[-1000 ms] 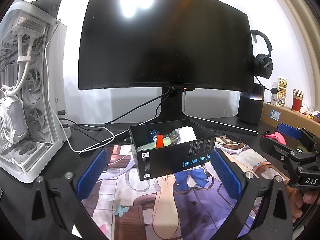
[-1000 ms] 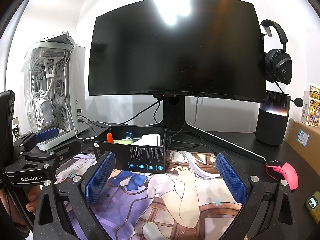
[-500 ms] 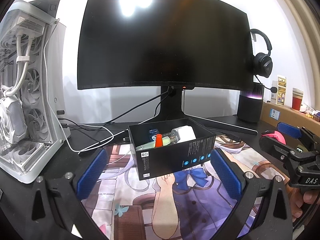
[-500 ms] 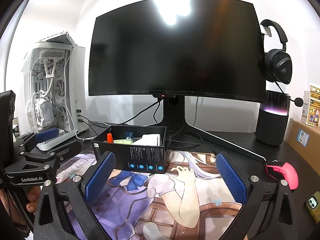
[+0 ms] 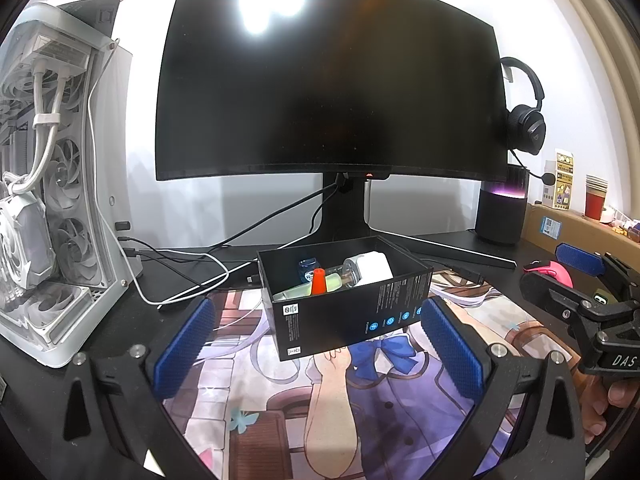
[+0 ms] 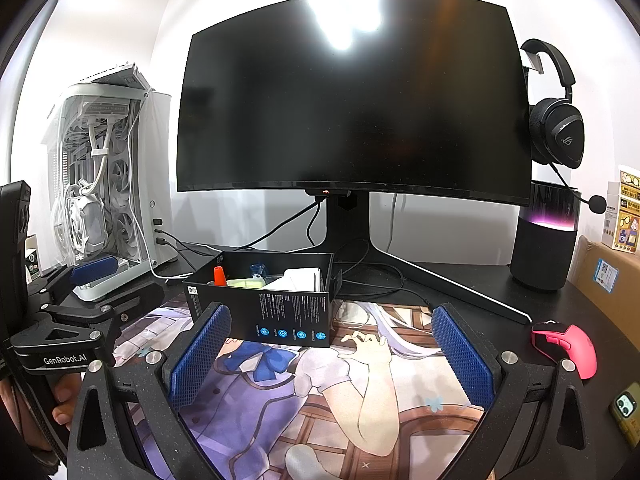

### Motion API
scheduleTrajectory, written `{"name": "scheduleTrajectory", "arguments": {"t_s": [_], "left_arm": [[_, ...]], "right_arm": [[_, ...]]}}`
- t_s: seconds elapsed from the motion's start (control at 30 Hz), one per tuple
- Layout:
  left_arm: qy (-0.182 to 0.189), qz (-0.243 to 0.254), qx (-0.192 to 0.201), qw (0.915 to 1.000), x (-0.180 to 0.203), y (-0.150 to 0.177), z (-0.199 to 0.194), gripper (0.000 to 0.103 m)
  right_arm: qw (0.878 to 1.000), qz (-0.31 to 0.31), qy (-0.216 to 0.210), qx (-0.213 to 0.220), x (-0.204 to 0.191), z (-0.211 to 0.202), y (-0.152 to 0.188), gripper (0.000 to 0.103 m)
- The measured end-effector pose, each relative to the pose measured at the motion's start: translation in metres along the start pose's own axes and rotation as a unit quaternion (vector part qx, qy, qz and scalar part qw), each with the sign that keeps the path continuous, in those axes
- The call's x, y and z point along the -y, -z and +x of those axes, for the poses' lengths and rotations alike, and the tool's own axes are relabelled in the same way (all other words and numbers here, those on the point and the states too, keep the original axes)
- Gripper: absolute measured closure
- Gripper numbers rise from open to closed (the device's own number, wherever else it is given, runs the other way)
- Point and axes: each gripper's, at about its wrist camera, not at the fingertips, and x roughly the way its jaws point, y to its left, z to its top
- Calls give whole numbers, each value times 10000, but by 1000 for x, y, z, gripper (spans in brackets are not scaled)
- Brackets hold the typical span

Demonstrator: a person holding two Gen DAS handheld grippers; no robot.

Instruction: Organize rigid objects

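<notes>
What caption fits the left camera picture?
Open left gripper faces a black box holding small items, below a dark monitor.

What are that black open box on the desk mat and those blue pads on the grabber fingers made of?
The black open-topped box looks like matte printed cardboard: thin straight walls, crisp folded corners, small printed icons and labels. The blue pads on the right gripper look like soft rubber or silicone, judging by their fine knobbly grid texture; the exact material is uncertain. The picture-printed desk mat under both seems cloth-topped, with a dull, non-glossy surface.
</notes>
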Motion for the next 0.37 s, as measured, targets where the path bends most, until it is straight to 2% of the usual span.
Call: {"name": "scheduleTrajectory", "arguments": {"t_s": [0.37], "left_arm": [[-116,4,-12,9999,-1,0,-1,0]], "right_arm": [[10000,3,4,-4,0,0,0,1]]}}
